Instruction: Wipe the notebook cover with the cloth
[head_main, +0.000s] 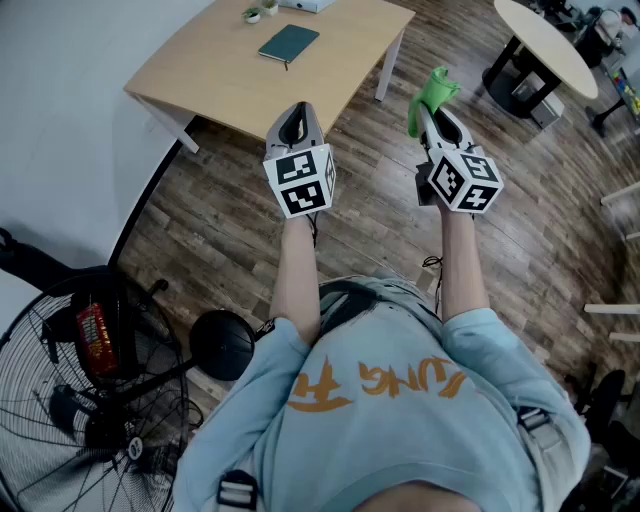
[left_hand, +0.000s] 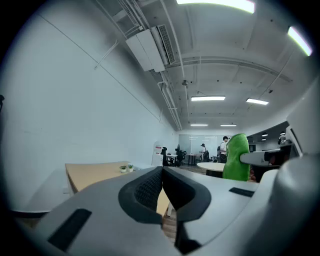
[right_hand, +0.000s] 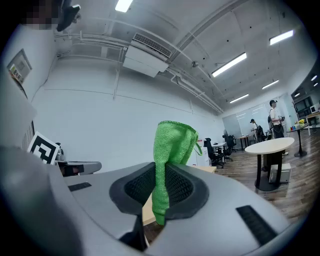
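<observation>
A dark teal notebook (head_main: 289, 43) lies flat on the light wooden table (head_main: 220, 75) at the top of the head view, far ahead of both grippers. My right gripper (head_main: 430, 112) is shut on a green cloth (head_main: 433, 92), which sticks up past its tips; the same cloth (right_hand: 170, 150) stands pinched between the jaws in the right gripper view. My left gripper (head_main: 294, 122) is shut with nothing in it, held over the wood floor short of the table's near edge. From the left gripper view the cloth (left_hand: 236, 157) shows to the right.
Two small potted plants (head_main: 258, 13) and a white object (head_main: 306, 5) sit at the table's far end. A round table (head_main: 545, 42) stands at the upper right. A floor fan (head_main: 75, 390) is at the lower left. People stand far off in the office (left_hand: 223, 146).
</observation>
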